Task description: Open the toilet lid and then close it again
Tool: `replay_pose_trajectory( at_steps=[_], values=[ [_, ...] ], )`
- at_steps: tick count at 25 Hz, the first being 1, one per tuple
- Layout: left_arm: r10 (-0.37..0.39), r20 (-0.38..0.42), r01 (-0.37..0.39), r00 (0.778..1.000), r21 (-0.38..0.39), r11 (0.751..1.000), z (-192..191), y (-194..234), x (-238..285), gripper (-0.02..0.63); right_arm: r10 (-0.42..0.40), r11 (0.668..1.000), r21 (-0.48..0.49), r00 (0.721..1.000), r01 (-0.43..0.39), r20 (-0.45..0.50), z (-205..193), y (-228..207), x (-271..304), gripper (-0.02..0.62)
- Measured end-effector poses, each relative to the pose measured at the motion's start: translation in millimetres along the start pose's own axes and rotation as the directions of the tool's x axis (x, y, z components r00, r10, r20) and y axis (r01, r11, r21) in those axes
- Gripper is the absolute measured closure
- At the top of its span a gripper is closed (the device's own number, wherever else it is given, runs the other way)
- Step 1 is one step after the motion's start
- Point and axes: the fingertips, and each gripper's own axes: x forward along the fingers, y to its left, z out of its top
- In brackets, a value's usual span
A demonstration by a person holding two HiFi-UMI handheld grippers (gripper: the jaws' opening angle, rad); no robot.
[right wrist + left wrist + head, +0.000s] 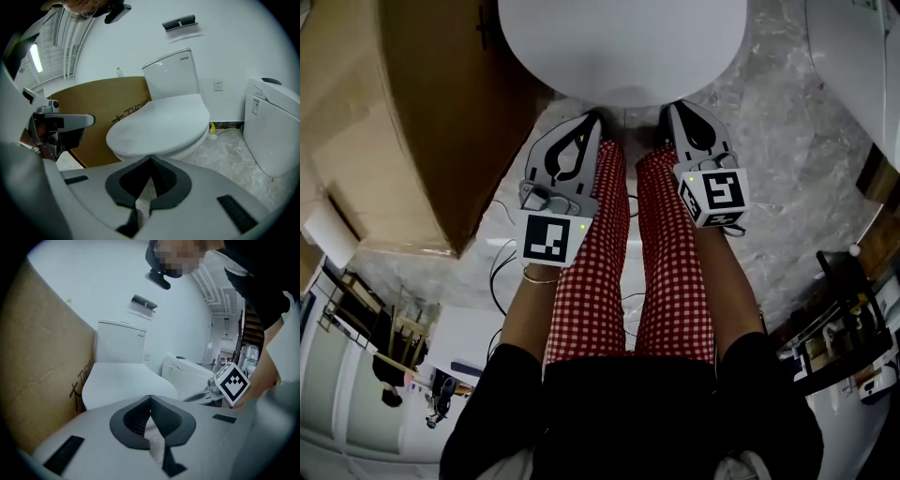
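Head view first: a grey marbled floor [787, 122], and a big cardboard box [422, 122] fills the left side. At the top edge sits the white toilet lid [623, 47], down flat and closed. The person stands right in front of it, red-checked trousers [670, 253] running down the middle. The left gripper [592, 118] and the right gripper [673, 109] point at the lid's front rim, one on each side of the legs. Their tips are just short of the rim, though I can't say from up here whether they touch it. Each gripper carries its marker cube at the back.

Over to the left gripper view: white wall, white tank [121, 343], and the lid lies closed ahead, beyond the jaw tips. The jaws are pressed together at the tips with nothing between them. The cardboard rises on the left. A second toilet [187, 371] stands to the right, and the other gripper's marker cube shows beside it.

Right gripper view now: same story, jaws together at the tips and empty. The closed lid is straight ahead, just past them. The cardboard leans behind the bowl, a wall socket [217, 86] sits to the right of the tank, and the left gripper pokes in at the left edge.
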Motion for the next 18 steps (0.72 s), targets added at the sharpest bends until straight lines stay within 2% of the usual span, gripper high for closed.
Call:
replay_pose_trajectory(
  at_steps=[11, 18],
  values=[
    [0.001, 0.025, -0.002, 1.0, 0.019, 1.0, 23.9, 0.4, 2.7, 0.603, 0.001, 1.0, -0.016, 1.0, -0.001, 0.017, 25.0, 7.3, -15.4, 0.577],
    [0.02, 0.03, -0.02, 0.999, -0.001, 1.0, 33.4, 0.1, -0.8, 0.603, 0.023, 1.0, -0.018, 0.999, -0.022, 0.036, 42.3, 12.1, -25.9, 0.577]
  ],
)
